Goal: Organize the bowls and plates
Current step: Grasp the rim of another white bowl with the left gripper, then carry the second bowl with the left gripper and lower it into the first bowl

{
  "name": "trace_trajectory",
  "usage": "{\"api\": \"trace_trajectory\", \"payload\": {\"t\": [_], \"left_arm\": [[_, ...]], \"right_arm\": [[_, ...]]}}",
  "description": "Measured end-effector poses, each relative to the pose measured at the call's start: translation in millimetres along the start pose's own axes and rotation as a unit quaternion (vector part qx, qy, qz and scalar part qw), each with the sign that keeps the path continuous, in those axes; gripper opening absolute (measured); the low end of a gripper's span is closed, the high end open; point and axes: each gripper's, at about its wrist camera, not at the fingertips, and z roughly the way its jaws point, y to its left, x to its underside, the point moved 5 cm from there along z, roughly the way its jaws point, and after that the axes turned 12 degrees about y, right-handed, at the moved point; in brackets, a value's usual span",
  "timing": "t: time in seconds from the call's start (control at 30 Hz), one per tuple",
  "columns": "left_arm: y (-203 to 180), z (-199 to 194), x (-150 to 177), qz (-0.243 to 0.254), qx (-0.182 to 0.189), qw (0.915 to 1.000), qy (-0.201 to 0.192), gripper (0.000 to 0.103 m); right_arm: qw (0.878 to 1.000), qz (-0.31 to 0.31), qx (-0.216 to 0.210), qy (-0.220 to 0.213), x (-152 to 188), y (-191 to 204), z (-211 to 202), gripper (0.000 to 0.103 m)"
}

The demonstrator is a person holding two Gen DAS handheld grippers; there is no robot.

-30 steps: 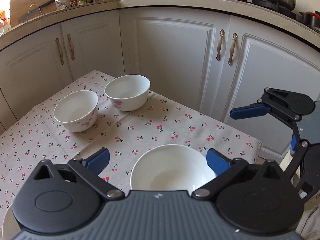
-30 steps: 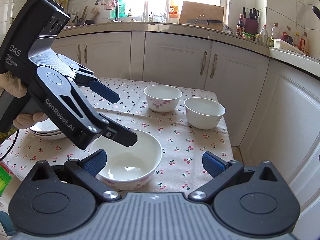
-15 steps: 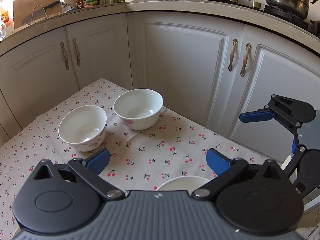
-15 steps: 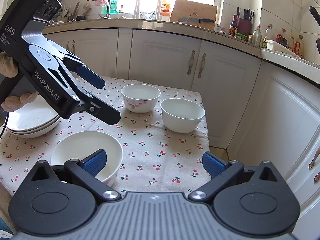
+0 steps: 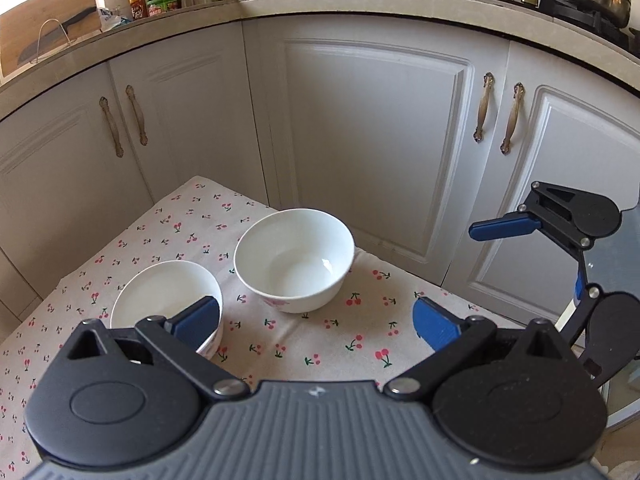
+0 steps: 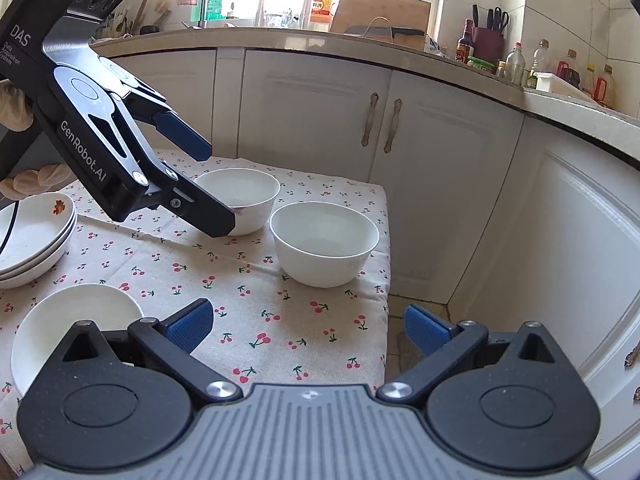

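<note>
We hold the left gripper point(image 5: 316, 316) spread and empty; a second ago it hung right over the near bowl point(image 6: 76, 328), and it has since lifted and swung forward, so that bowl has dropped out of its view. It now faces the two far bowls: the plain bowl point(image 5: 294, 258) sits at 12 o'clock between its fingers' line, and the floral bowl point(image 5: 166, 300) lies at 10 o'clock, partly behind the left finger point(image 5: 196, 320). From the right wrist view, the left gripper point(image 6: 208, 184) hovers above the floral bowl point(image 6: 240, 196), its lower finger crossing that bowl's near rim; whether it touches we cannot tell. Our right gripper point(image 6: 306, 330) is also spread, empty, held back off the table's near corner, with the plain bowl point(image 6: 324, 244) at 12 o'clock and the near bowl at 9 o'clock. The plates point(image 6: 32, 240) are stacked at 9 o'clock on the cloth point(image 6: 256, 308), already together. We judge the shift means the near bowl is set as a base and the far bowls come next, to be nested. All three bowls sit apart, upright.
</note>
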Motion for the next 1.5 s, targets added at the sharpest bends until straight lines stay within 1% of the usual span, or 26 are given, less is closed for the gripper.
{"api": "trace_trajectory", "payload": {"t": [0.1, 0.17, 0.23, 0.4, 0.6, 0.8, 0.87, 0.93, 1.07, 1.23, 1.37, 1.5], "left_arm": [[5.4, 9.6, -8.6, -0.006, 0.013, 0.9999, 0.006, 0.102], [8.1, 17.5, -14.5, -0.004, 0.022, 0.9996, 0.017, 0.102], [11.1, 23.8, -18.5, -0.003, 0.015, 0.9998, 0.014, 0.102], [16.0, 41.6, -28.4, 0.007, -0.004, 0.9997, 0.022, 0.102], [24.7, 64.5, -43.3, 0.0, 0.008, 0.9995, 0.03, 0.102], [31.0, 86.5, -58.9, -0.002, 0.018, 0.999, 0.041, 0.101], [32.6, 93.8, -62.2, -0.004, 0.023, 0.9987, 0.045, 0.099], [34.9, 100.5, -63.0, -0.003, 0.025, 0.9984, 0.05, 0.098], [35.4, 109.2, -64.2, 0.009, 0.027, 0.9979, 0.057, 0.093], [38.4, 116.4, -63.0, 0.009, 0.033, 0.997, 0.07, 0.087], [39.4, 120.3, -61.0, 0.009, 0.038, 0.996, 0.08, 0.087], [39.6, 120.1, -60.6, 0.009, 0.041, 0.9958, 0.081, 0.087]], "right_arm": [[1.0, -0.002, -0.008, 0.003, -3.2, -4.7, 11.8, 0.103], [1.0, -0.004, -0.01, 0.006, -5.4, -7.3, 19.7, 0.103], [1.0, -0.007, -0.014, 0.008, -8.0, -10.4, 27.3, 0.103], [1.0, -0.022, -0.018, 0.004, -16.7, -16.9, 43.5, 0.103], [0.999, -0.034, -0.033, -0.003, -28.7, -22.8, 65.6, 0.103], [0.998, -0.05, -0.034, -0.002, -32.1, -23.7, 87.6, 0.103], [0.998, -0.047, -0.035, -0.003, -33.1, -25.2, 93.3, 0.103], [0.998, -0.044, -0.037, -0.003, -34.2, -26.6, 98.7, 0.102], [0.998, -0.046, -0.039, -0.008, -35.3, -27.9, 103.3, 0.1], [0.998, -0.05, -0.042, -0.008, -37.1, -28.5, 106.7, 0.096], [0.998, -0.055, -0.042, -0.007, -38.3, -26.8, 109.9, 0.092], [0.997, -0.053, -0.046, -0.009, -41.1, -26.3, 111.1, 0.09]]}}
